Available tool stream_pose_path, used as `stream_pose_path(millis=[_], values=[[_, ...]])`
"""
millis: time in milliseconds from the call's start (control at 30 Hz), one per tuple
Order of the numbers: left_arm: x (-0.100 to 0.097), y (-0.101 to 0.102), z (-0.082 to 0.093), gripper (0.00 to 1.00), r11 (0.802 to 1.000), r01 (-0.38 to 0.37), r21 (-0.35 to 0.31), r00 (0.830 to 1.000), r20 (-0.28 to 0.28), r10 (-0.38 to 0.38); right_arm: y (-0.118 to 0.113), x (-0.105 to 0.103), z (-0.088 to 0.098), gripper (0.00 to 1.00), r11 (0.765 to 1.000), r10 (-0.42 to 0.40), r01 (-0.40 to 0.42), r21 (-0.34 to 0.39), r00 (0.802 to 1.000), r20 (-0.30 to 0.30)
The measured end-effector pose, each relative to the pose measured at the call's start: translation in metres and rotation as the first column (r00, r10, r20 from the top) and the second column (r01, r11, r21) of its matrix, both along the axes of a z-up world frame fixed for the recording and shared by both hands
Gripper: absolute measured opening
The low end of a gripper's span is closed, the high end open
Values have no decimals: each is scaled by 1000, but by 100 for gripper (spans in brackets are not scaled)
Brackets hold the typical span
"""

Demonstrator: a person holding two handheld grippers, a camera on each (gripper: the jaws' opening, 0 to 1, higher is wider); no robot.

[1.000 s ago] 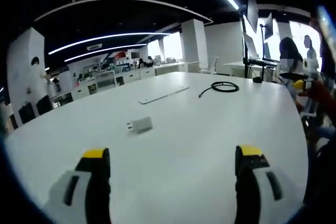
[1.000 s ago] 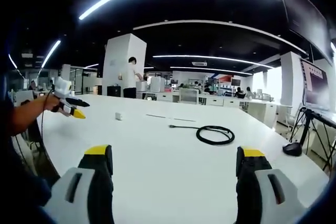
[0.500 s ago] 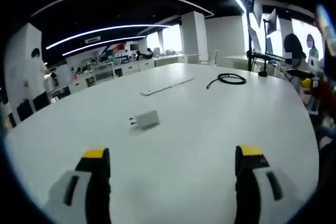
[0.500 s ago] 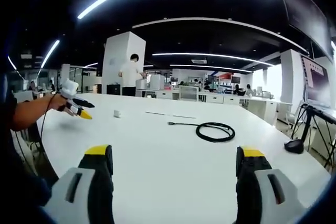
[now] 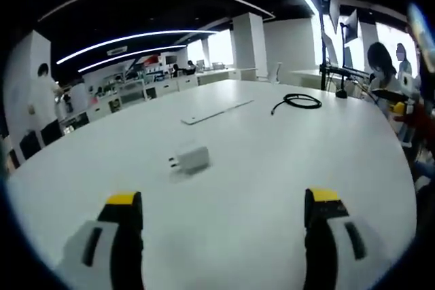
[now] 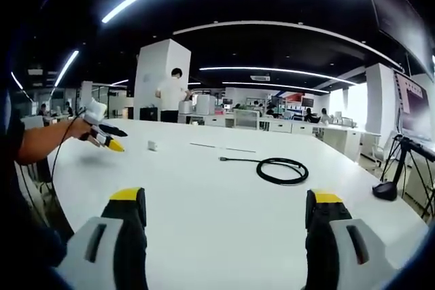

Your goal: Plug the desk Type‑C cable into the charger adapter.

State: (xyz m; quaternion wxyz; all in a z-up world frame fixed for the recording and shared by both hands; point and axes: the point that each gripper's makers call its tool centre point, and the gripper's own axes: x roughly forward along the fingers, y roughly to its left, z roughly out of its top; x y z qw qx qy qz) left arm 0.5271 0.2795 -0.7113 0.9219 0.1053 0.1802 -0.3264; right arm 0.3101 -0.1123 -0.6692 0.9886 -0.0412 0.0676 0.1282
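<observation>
The white charger adapter (image 5: 189, 159) lies on the white table (image 5: 285, 168), at about eleven o'clock from the left gripper (image 5: 224, 208), near it but not touched. The black cable (image 5: 297, 102) lies coiled farther off at one o'clock, well apart from the adapter; in the right gripper view the same coil (image 6: 280, 170) sits at about one o'clock ahead of the right gripper (image 6: 224, 208), with one end trailing toward ten o'clock. Both grippers have their jaws spread wide with nothing between them.

Nothing of the task looks done: neither adapter nor cable is picked up, and the plugging is all to come.

A thin flat white strip (image 5: 216, 111) lies beyond the adapter at twelve o'clock. The table offers broad bare room around both things, and neither is close to an edge. In the right gripper view the left gripper (image 6: 107, 140) hangs over the table's edge at ten o'clock.
</observation>
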Motion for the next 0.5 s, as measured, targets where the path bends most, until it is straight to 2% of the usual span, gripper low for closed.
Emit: stream_pose_path(millis=[500], values=[[23, -6, -2, 99, 1000, 22, -8, 1000, -10, -22, 3, 5, -7, 99, 1000, -1, 1, -6, 1000, -15]])
